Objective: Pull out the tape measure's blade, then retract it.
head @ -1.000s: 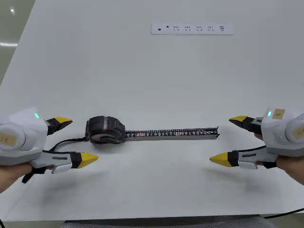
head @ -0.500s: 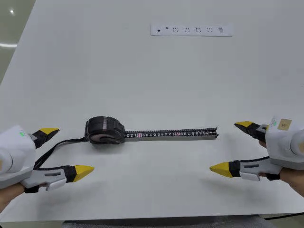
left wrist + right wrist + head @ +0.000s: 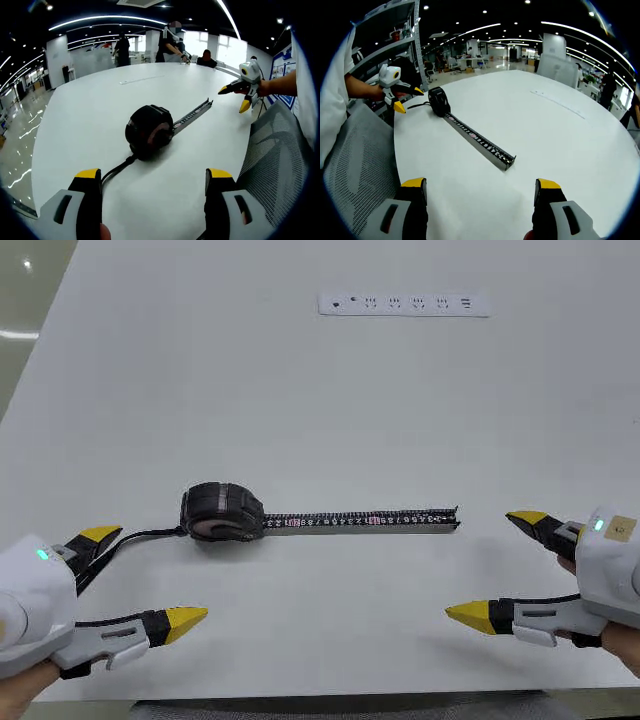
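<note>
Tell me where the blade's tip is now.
In the head view the blade's tip lies on the table right of centre, short of the right gripper, opposite the case.

tape measure (image 3: 221,512): 1 | left gripper (image 3: 145,575) + right gripper (image 3: 495,565): 2 | power strip (image 3: 404,304): 1

1. The left tool (image 3: 145,575) is formed as a rounded white housing, on which a green light (image 3: 42,554) is set.
2. Two black jaws, tipped in yellow, are carried by it.
3. The right tool (image 3: 491,565) is built alike, and a tan label (image 3: 620,528) is borne on its housing.
4. A white short sleeve (image 3: 335,100) is worn.
</note>
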Action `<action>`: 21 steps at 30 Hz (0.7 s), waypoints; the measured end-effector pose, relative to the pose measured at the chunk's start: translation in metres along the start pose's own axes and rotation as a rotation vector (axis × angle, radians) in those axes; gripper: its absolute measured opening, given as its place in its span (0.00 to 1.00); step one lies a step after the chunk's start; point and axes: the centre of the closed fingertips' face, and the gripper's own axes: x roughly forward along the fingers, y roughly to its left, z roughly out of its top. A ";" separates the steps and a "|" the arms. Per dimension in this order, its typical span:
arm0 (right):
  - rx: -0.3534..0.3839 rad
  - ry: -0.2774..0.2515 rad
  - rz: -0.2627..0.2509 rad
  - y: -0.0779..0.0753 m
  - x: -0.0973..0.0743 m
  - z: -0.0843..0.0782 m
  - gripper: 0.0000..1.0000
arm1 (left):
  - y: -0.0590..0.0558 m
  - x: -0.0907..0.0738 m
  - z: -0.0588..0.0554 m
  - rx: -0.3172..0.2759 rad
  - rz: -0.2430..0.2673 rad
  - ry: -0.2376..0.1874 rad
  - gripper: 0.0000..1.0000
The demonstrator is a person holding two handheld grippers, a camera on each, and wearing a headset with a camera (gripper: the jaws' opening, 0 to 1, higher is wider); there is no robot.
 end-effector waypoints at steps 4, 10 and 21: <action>0.012 -0.006 -0.003 0.005 -0.002 -0.002 0.88 | -0.004 -0.001 -0.003 -0.019 0.005 -0.012 0.83; 0.031 -0.015 -0.019 0.006 -0.004 -0.005 0.88 | -0.010 -0.003 -0.005 -0.060 0.002 -0.020 0.83; 0.032 -0.025 -0.034 0.011 -0.010 -0.011 0.88 | -0.013 -0.011 -0.006 -0.072 0.015 -0.030 0.83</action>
